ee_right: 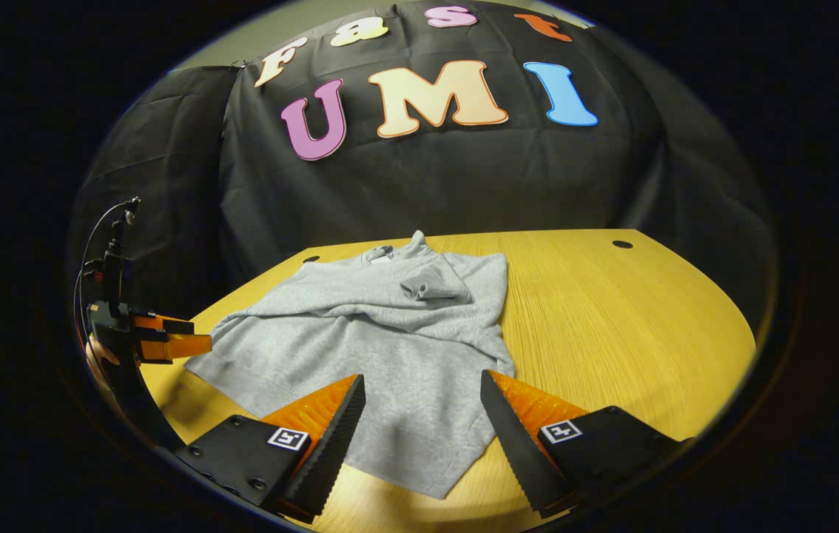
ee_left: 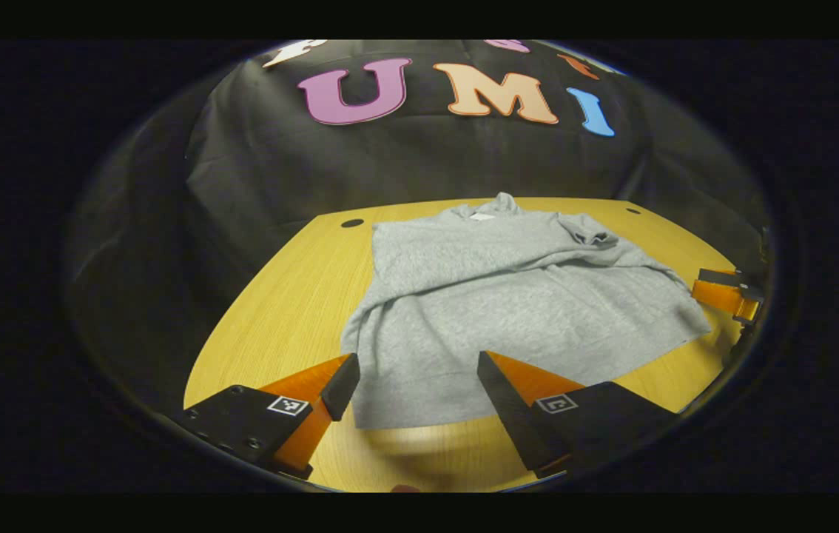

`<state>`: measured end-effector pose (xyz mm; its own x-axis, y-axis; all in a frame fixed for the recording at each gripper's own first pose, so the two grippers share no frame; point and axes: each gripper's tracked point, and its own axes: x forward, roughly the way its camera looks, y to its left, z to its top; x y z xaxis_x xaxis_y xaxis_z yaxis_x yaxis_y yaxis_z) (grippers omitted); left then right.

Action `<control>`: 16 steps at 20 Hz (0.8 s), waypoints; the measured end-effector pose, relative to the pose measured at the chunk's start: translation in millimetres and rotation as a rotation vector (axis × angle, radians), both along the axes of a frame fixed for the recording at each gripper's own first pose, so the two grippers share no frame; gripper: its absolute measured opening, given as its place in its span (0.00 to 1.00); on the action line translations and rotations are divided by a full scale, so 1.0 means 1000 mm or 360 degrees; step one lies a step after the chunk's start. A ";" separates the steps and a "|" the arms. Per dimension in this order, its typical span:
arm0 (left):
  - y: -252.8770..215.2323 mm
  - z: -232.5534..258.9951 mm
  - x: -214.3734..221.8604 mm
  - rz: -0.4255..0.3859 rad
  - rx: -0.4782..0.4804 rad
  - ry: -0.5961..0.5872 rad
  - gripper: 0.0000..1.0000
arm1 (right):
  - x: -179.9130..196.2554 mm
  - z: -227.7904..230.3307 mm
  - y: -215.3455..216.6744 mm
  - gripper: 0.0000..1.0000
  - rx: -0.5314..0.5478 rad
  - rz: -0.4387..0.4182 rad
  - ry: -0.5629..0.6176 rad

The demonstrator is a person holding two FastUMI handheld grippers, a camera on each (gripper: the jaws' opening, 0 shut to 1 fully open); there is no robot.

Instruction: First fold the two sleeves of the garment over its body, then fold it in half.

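Your left gripper (ee_left: 418, 385) hangs with its 2 fingers spread wide and nothing between them, and just ahead of the tips lies the near hem of the grey garment (ee_left: 508, 296) on the wooden table (ee_left: 279, 311). Your right gripper (ee_right: 423, 407) is likewise released and empty, its fingers straddling the near corner of the same hem from above; whether they touch the cloth you cannot tell.

Both sleeves look already laid across the body: 1 bunched cuff (ee_right: 430, 285) sits on the chest, ahead of the right tips and near the collar (ee_right: 390, 255). By that reading, the half fold is the step left.

What matters for it is direction. The garment's long axis runs straight away from both grippers, hem nearest you, collar farthest. So the hem is the edge to take, 1 corner per gripper, and carry forward toward the collar.

In the left gripper view the hem's far corner lies off to the right of the tips, beside the other gripper (ee_left: 723, 295). In the right gripper view the other gripper (ee_right: 168, 342) sits left, beside the hem's opposite corner. Neither hand is clearly nearer.
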<state>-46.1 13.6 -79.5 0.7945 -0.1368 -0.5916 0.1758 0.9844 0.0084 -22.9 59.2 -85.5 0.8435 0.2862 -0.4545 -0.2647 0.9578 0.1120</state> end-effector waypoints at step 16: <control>0.003 -0.027 -0.020 0.0049 -0.0102 0.0067 0.96 | -0.019 -0.039 0.007 0.92 -0.0196 0.0042 0.0174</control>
